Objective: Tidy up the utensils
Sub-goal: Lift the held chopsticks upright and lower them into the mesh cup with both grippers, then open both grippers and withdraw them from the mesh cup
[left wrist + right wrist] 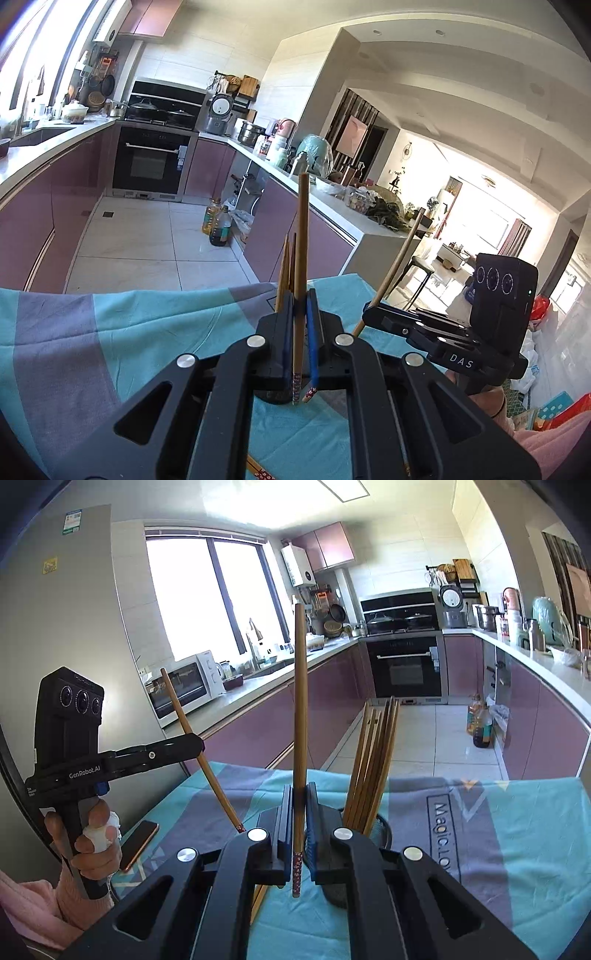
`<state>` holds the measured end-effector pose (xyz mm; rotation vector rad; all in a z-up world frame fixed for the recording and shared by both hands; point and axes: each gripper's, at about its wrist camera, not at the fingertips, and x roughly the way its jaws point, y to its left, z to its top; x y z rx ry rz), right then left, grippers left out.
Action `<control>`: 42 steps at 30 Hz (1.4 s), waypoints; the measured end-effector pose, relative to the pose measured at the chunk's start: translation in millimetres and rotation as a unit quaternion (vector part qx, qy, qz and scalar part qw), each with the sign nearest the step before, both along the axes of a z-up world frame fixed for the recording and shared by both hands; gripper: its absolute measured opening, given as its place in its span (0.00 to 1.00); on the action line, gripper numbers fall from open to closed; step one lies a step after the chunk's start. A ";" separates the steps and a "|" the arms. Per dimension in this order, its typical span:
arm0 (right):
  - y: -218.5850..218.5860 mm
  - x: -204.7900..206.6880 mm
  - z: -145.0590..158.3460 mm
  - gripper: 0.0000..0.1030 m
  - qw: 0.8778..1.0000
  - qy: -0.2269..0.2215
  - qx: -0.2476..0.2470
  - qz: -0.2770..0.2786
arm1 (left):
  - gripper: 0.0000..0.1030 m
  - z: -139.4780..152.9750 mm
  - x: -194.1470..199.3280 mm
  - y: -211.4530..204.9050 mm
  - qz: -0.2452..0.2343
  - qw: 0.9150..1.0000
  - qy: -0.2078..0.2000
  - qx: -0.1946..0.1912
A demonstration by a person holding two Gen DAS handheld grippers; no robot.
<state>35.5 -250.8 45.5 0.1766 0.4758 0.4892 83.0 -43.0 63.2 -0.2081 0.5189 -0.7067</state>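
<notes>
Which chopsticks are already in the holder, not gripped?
The bunch of chopsticks standing in the black mesh holder right of the right gripper; each gripper clamps one.

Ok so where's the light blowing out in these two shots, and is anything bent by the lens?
Left wrist view: the living-room windows are washed out white, and the countertop bows with fisheye curve. Right wrist view: the kitchen window is overexposed, the fridge edge curves, while the chopstick in the right gripper stays sharp.
</notes>
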 end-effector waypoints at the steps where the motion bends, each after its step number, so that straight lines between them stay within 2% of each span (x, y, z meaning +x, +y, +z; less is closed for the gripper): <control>1: -1.4 1.6 3.1 0.05 1.000 -0.004 -0.003 -0.002 | 0.07 3.7 1.7 -2.2 -0.001 1.000 -0.003 -0.001; 9: -6.7 12.7 14.1 0.06 1.000 -0.020 -0.009 -0.017 | 0.07 27.1 15.1 -16.8 0.003 1.000 -0.022 -0.003; 15: -5.8 24.9 8.5 0.05 1.000 -0.012 -0.008 -0.024 | 0.07 28.3 25.0 -31.1 0.011 0.999 -0.027 0.017; 31: 7.8 50.8 -40.5 0.05 0.997 0.067 -0.032 -0.021 | 0.07 -20.1 45.6 -74.5 -0.037 0.991 0.016 0.126; 42: 6.1 62.0 -53.2 0.06 0.995 0.090 -0.030 -0.030 | 0.07 -41.8 69.4 -88.3 -0.031 0.988 0.043 0.146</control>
